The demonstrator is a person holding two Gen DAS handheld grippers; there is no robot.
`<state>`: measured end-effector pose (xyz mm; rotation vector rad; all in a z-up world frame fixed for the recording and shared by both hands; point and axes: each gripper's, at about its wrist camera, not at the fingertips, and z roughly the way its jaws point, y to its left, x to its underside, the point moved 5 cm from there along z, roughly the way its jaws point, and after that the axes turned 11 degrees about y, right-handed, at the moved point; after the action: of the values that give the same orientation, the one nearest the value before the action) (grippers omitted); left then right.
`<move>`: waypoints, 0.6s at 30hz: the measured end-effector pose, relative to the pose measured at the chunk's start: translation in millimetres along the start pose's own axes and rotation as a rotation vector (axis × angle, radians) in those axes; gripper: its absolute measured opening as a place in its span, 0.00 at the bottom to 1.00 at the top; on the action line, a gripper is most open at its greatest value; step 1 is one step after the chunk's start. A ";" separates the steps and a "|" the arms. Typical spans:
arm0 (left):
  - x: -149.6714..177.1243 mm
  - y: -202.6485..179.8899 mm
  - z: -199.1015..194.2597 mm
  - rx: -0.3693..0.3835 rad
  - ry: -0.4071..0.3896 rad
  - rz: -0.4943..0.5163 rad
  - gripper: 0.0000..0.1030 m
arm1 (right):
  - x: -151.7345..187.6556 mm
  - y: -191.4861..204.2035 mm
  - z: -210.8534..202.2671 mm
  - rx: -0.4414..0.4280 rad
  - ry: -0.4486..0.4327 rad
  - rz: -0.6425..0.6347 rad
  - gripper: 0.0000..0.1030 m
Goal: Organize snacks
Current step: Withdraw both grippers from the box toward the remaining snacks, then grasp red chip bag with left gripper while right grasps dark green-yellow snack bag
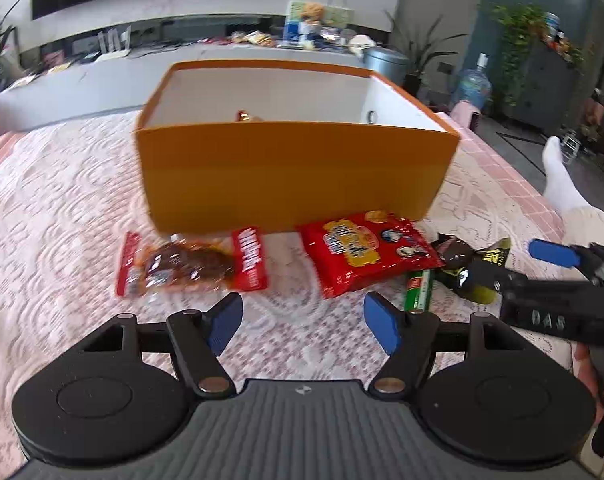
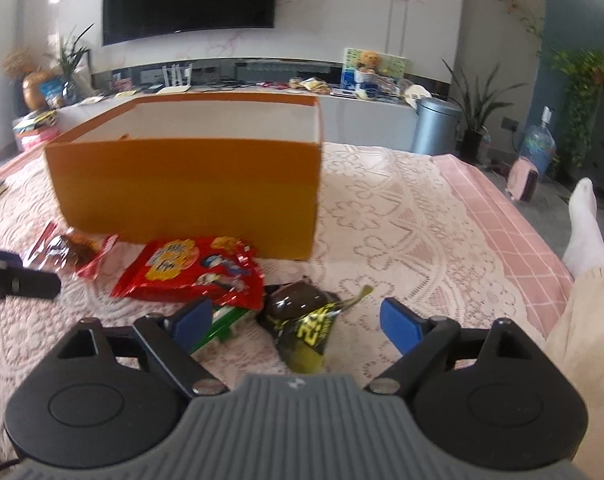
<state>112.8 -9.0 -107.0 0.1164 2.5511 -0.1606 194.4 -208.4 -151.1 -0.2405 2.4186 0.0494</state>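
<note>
Orange box (image 1: 297,176) sits in the middle of the counter (image 1: 61,184), which has a pink lace cloth over it. Box is open on top with white walls inside, and something small and gold-ish pokes up over the near rim, too blurry to say what.

The snacks are lined up along the box's near side. From the left wrist view: a clear pack (image 1: 191,262) with red ends and brown stuff inside lies just left of center, a red bag (image 1: 366,252) lies to its right with its top edge almost touching the box, then a green stick (image 1: 420,290) tucked partly under the red bag's corner, and a dark pouch (image 1: 460,268) with yellow print furthest right.

Left tool (image 1: 302,322) hangs low over the cloth, blue pads apart, nothing between them, roughly facing the gap between the clear pack and the red bag.

Right tool (image 2: 297,322) is spread wide too, holding nothing, with the dark pouch (image 2: 306,320) lying right between its pads and the green stick (image 2: 221,322) by the left pad.
</note>
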 end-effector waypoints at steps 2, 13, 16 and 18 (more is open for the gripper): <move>-2.8 -5.4 4.4 0.011 -0.008 0.028 0.79 | -4.5 -3.9 6.7 -0.003 0.013 0.026 0.82; -14.2 -40.7 49.1 -0.040 0.017 0.325 0.79 | -5.1 -16.5 41.6 -0.074 0.136 0.138 0.64; -14.6 -47.7 61.3 -0.094 0.017 0.416 0.79 | -7.2 -22.3 50.2 -0.092 0.155 0.187 0.64; -15.0 -52.1 69.0 -0.118 0.020 0.467 0.79 | -8.3 -26.2 54.2 -0.119 0.166 0.225 0.64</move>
<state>156.6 -70.8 -151.1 0.6601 2.4688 0.1721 240.5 -227.4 -186.0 -0.0250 2.6015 0.2863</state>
